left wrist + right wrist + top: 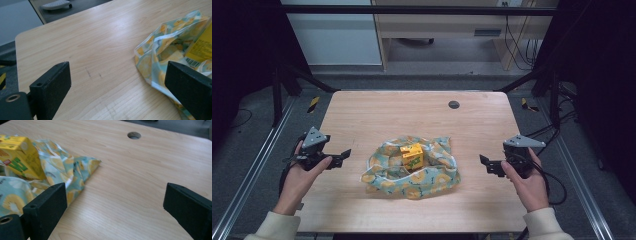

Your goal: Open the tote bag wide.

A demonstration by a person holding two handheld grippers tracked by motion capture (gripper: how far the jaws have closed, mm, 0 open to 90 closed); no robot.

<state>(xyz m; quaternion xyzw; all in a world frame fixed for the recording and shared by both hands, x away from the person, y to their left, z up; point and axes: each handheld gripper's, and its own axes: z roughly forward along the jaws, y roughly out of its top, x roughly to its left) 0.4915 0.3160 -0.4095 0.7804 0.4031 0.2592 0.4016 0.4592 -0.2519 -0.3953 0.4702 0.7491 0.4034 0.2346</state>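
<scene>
Gaping wide with nothing between its jaws, the left gripper (343, 156) is held low over the left part of the table (362, 112), its black jaws aimed inward at the cloth (432, 180); in the left gripper view the two jaws stand far apart, bare wood between them, and the nearest fold of the cloth lies just ahead of the jaw seen at the right of that view, though contact cannot be told. The right gripper (486, 165) mirrors it on the other side, jaws equally spread and holding nothing, pointing back toward the middle of the table, with a strip of bare wood between it and the cloth's right edge. Each tool is gripped by a hand in a pale sleeve coming in from the near edge (a grey three-cornered plate sits on top of each one). Between the two lies the cloth, patterned in teal and white with yellow lemon slices, crumpled into a loose nest near the centre of the table. Sitting in its hollow is a yellow carton (412, 156) with green lettering, standing roughly upright, the fabric bunched around its base. Farther back, beyond the cloth, a small round hole (454, 104) is set into the wooden tabletop.
</scene>
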